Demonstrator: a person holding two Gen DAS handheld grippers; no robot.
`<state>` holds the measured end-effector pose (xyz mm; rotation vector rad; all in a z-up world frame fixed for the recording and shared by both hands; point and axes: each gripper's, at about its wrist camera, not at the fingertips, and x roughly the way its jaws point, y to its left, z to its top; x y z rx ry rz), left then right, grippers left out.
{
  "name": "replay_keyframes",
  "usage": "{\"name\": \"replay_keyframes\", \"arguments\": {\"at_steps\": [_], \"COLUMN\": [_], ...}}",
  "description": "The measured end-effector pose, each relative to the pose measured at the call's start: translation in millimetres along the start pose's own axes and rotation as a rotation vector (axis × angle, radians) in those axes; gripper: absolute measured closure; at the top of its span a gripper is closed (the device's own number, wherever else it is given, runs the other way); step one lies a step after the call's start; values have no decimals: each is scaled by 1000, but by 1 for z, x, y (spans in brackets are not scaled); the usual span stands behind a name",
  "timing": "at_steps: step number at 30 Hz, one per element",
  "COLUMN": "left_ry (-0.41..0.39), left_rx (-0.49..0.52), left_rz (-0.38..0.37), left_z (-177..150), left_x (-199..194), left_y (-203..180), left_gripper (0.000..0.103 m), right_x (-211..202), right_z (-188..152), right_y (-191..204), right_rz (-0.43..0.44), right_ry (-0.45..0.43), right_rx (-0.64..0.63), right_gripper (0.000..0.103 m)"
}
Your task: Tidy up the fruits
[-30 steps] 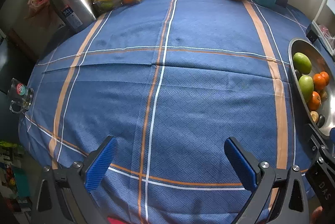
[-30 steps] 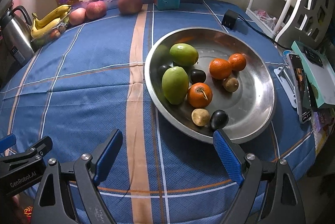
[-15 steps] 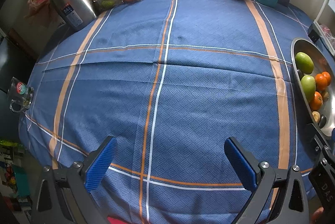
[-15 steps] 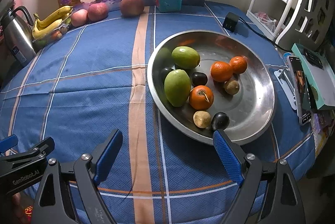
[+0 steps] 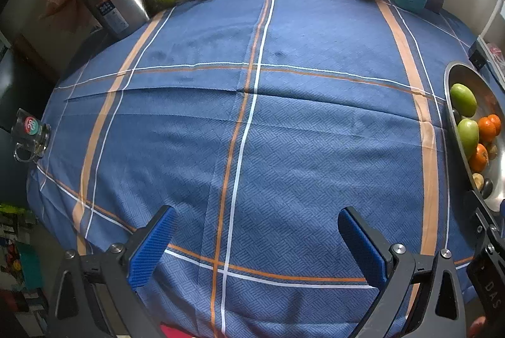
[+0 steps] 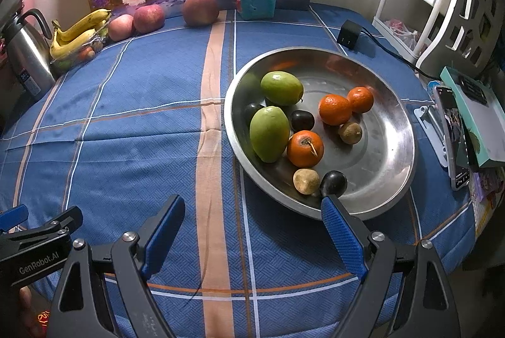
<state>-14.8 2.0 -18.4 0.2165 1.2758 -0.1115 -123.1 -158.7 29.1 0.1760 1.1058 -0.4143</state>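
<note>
Mixed fruits lie in a wide, shallow, shiny steel basin [image 6: 394, 129]: two large smooth green oval fruits [image 6: 270, 132], three glossy orange citrus [image 6: 305, 147], two dull brown kiwi-like fruits [image 6: 306, 180] and dark round plums [image 6: 333, 182]. The basin sits just ahead of the right gripper [image 6: 249, 230], nearer its right-hand jaw, whose blue pad overlaps the near rim in this view. Both jaws stand wide, holding nothing. The left gripper [image 5: 255, 243] is likewise wide and empty over bare blue plaid tablecloth [image 5: 252, 132], the basin far off beyond its right jaw. Likely risks: round fruits roll away on the slick curved steel under a closing pad; a jaw knocking the rim could tilt the basin.
</note>
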Motion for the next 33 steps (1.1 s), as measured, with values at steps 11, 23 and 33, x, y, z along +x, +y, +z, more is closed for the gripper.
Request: {"name": "replay_keyframes", "arguments": {"at_steps": [11,23,33], "left_ry": [1,5,-23], "left_rx": [-1,1,1], "left_rz": [2,4,-10], "left_z": [0,1,3], "left_x": [0,1,-5], "left_y": [2,3,1], "left_gripper": [0,0,0], "right_x": [0,0,2], "right_z": [0,1,-1], "right_y": [0,2,2], "right_rz": [1,4,6], "right_ry": [-1,-1,3], "right_rx": [0,5,7], "right_gripper": [14,14,14]}}
